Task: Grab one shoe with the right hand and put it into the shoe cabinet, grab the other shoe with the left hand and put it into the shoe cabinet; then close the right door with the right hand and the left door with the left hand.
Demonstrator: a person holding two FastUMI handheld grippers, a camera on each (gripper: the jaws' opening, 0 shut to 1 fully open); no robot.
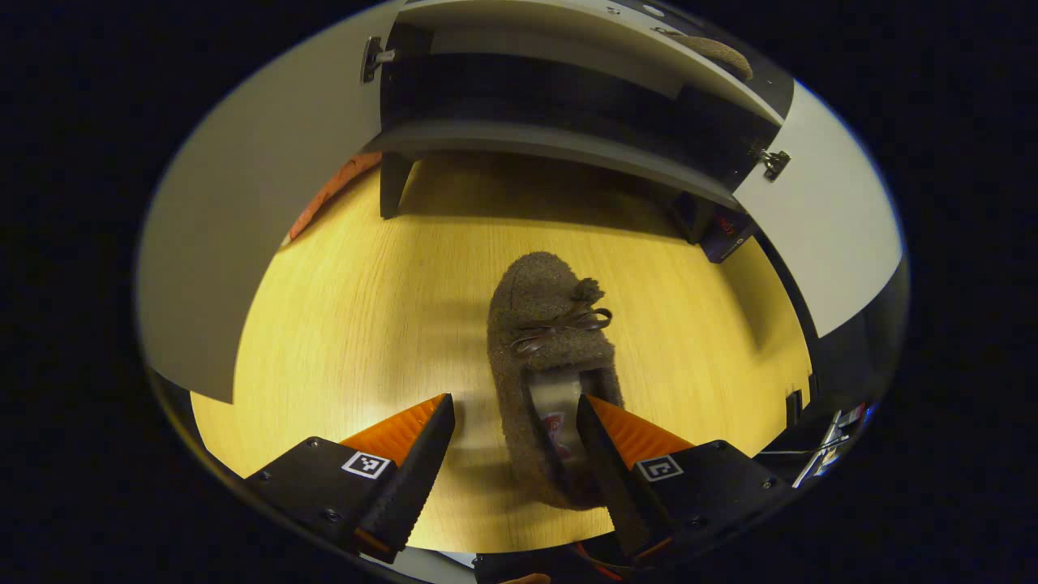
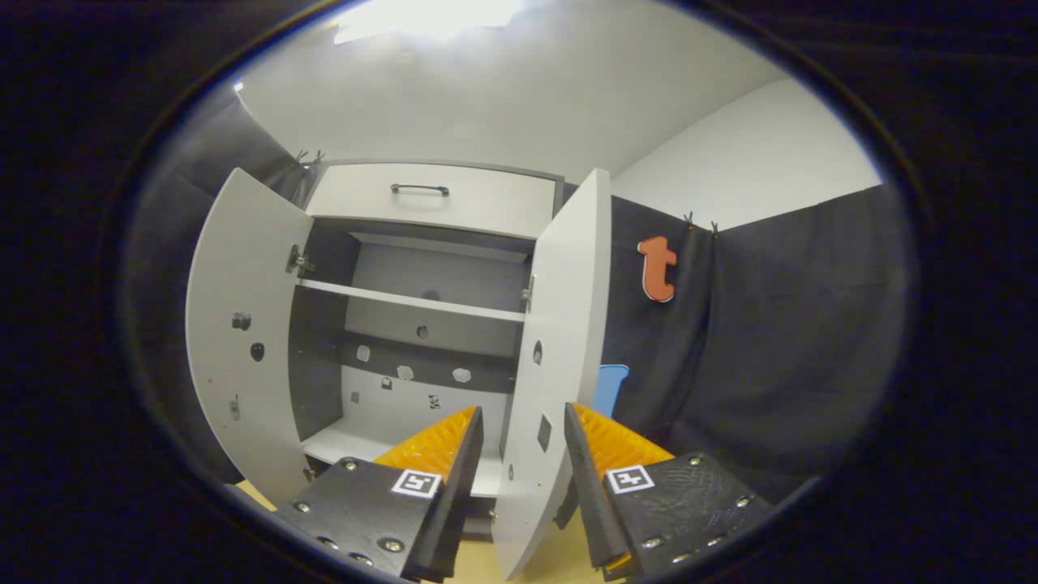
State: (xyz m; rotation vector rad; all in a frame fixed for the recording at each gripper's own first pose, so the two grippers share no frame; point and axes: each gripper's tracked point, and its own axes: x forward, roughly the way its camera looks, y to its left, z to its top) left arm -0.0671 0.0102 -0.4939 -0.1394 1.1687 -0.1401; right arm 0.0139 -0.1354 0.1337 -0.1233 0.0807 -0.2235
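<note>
One fuzzy brown shoe point(image 1: 551, 357) lying on the pale wooden floor point(image 1: 365, 324) in the left gripper view, toe toward the shoe cabinet point(image 1: 568, 105), a small bow and pompom on its upper. Left gripper point(image 1: 515, 454) down low over the heel end, jaws spread wide; one finger on bare floor beside the shoe, the other over the shoe's opening, whether touching it cannot be told. Nothing gripped between them. Second shoe point(image 1: 718, 53) glimpsed on a shelf inside the cabinet, near the top edge of that same view. Both cabinet doors swung open there, left door point(image 1: 243, 227) and right door point(image 1: 819, 219) flanking the dark interior, with hinges visible at each side.

Seen from the right gripper view: shoe cabinet point(image 2: 422, 324) upright against the dark cloth wall, a drawer with a dark handle point(image 2: 419, 189) on top, shelf point(image 2: 405, 302) across the middle. Right gripper point(image 2: 519, 454) raised in front of the right door point(image 2: 559, 365), jaws apart and straddling the door's free edge, not pressed on it. Left door point(image 2: 243, 324) standing open on the far side.
</note>
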